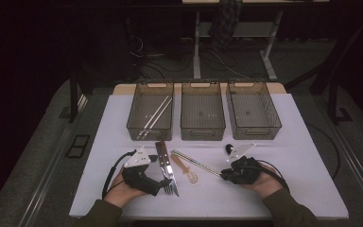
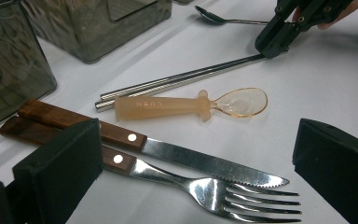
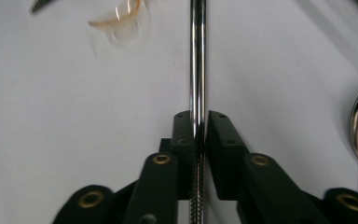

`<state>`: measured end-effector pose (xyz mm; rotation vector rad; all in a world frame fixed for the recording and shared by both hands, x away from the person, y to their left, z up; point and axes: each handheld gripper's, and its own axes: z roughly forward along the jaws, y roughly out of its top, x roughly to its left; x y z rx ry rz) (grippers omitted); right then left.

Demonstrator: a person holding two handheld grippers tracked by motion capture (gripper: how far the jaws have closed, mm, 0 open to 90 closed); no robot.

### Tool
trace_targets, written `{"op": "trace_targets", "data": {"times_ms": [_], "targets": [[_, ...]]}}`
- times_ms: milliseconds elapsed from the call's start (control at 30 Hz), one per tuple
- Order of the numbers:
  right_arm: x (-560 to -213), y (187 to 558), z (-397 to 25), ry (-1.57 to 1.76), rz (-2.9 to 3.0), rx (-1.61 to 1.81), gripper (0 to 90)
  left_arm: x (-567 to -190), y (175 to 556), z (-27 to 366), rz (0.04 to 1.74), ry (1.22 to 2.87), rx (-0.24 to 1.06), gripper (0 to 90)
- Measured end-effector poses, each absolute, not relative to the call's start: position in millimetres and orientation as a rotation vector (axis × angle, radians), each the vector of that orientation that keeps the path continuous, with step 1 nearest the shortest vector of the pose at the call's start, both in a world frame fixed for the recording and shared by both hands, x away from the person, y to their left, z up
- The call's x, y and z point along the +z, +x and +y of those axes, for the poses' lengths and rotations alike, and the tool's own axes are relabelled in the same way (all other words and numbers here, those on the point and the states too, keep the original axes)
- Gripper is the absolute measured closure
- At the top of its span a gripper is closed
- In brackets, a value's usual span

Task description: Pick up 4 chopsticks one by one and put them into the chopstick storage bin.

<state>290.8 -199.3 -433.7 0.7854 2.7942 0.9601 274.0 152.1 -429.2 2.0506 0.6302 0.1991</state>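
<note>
The pair of long steel chopsticks [image 1: 196, 162] lies slantwise on the white desk [image 1: 288, 156], its near end clamped between the right gripper [image 1: 225, 176] jaws, while the left gripper [image 1: 163, 184] hovers released over the wooden-handled fork [image 2: 205, 189].

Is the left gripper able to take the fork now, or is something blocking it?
Probably yes. The left gripper stands open right over the fork, with nothing lying on top. The knife lies pressed alongside, though, so the jaws might catch both.
</note>
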Motion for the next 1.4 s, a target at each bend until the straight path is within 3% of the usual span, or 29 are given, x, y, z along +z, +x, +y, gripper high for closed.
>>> {"op": "trace_targets", "data": {"times_ms": [600,1400], "targets": [[-426.5,327.7,-161.8,0.747,2.804,1.037,80.3,-431.1,274.7,150.4,0.626,2.063,0.188,0.2],[-437.5,329.6,-155.4,0.721,2.831,0.981,82.4,-431.7,275.7,150.6,0.627,2.067,0.188,0.2]]}}
